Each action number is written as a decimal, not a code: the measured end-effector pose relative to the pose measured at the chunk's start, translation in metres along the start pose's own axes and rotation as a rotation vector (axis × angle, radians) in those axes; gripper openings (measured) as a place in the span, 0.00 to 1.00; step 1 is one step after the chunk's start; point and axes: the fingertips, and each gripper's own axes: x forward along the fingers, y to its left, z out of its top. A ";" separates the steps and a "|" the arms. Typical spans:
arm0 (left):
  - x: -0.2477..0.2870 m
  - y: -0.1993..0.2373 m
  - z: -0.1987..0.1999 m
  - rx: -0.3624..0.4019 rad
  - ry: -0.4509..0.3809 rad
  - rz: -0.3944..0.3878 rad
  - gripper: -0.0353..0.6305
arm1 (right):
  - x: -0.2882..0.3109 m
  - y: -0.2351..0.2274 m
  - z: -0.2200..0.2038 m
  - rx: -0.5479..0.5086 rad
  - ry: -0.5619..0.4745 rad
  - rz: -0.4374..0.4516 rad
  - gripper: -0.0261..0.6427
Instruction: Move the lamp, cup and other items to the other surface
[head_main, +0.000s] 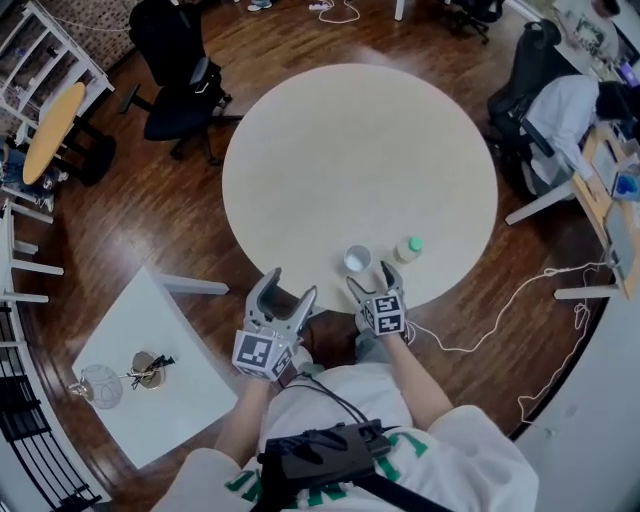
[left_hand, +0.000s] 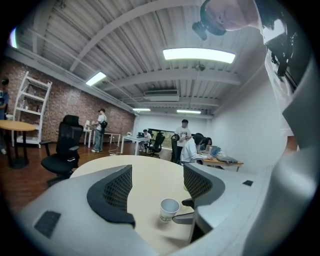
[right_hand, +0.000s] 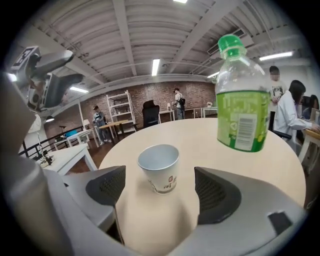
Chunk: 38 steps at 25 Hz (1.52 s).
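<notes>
Far left, the lamp (head_main: 100, 385) sits on the small white worktop (head_main: 150, 425). My left hand-held gripper (head_main: 289, 291) hangs open and empty, just short of the round worktop (head_main: 350, 150). The paper cup (head_main: 357, 259) stands near that edge, just ahead of my right hand-held gripper (head_main: 371, 279), whose jaws are wide and not touching it. Risk: a jaw tip clips the light cup over the edge, or knocks the bottle (head_main: 408, 248) beside it. I can't tell whether the lamp is upright or lying, and the dark item beside it is unclear.

The round surface (head_main: 350, 150) is bare beyond the cup (head_main: 357, 259) and bottle (head_main: 408, 249), which stand near each other at its near edge; the lamp (head_main: 100, 385) crowds the white surface's (head_main: 165, 320) left corner, the rest free
</notes>
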 end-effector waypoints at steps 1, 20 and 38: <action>-0.001 0.001 0.000 -0.003 0.000 0.012 0.52 | 0.008 -0.002 -0.003 -0.006 0.012 0.002 0.74; -0.032 0.008 0.005 -0.010 -0.047 0.100 0.52 | -0.046 0.043 0.106 -0.025 -0.184 0.128 0.57; -0.076 0.031 0.022 -0.025 -0.103 0.188 0.52 | -0.104 0.109 0.160 -0.067 -0.232 0.227 0.57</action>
